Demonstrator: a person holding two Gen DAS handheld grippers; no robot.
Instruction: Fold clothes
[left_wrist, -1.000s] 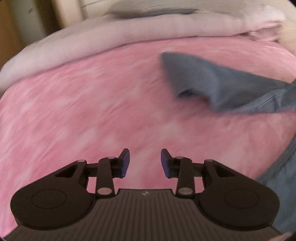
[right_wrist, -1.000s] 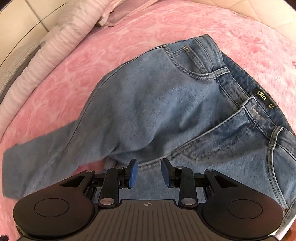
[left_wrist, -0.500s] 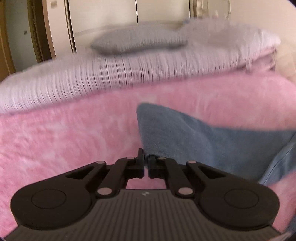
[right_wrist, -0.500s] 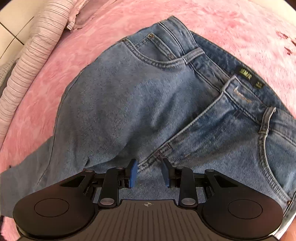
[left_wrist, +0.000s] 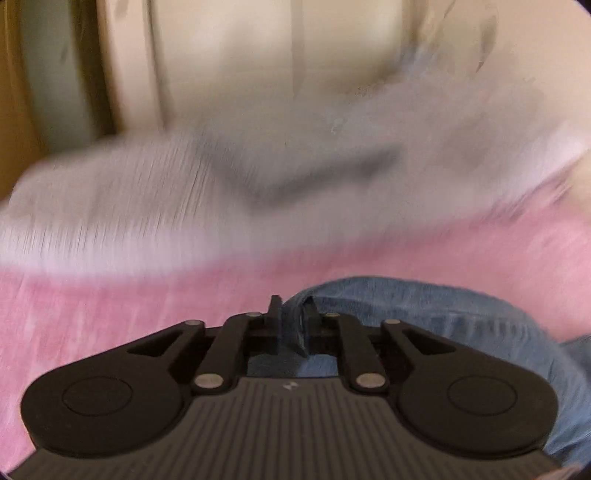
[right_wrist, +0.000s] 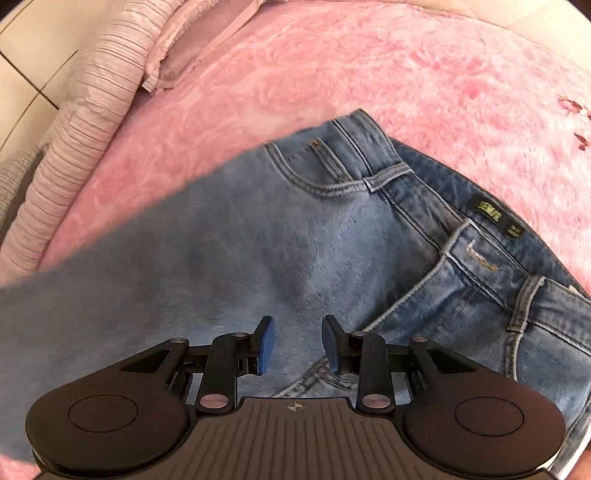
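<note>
our left hand-held gripper (left_wrist: 291, 321) has a fold of the faded blue denim jeans (right_wrist: 332, 240) between its pads, jaws opening slightly yet still pinching the cloth. the jeans lie on the fluffy pink bed cover (right_wrist: 406, 74), leg running from the waistband out toward our left. our right hand-held gripper (right_wrist: 297, 347) hangs half open and empty over the seat, nearer the waistband.

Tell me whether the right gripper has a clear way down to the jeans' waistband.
Probably yes. The right gripper hangs over the jeans with its jaws apart and nothing between them, and the waistband lies uncovered on the pink blanket. The left gripper pinches a fold of the denim elsewhere, outside this view.
</note>
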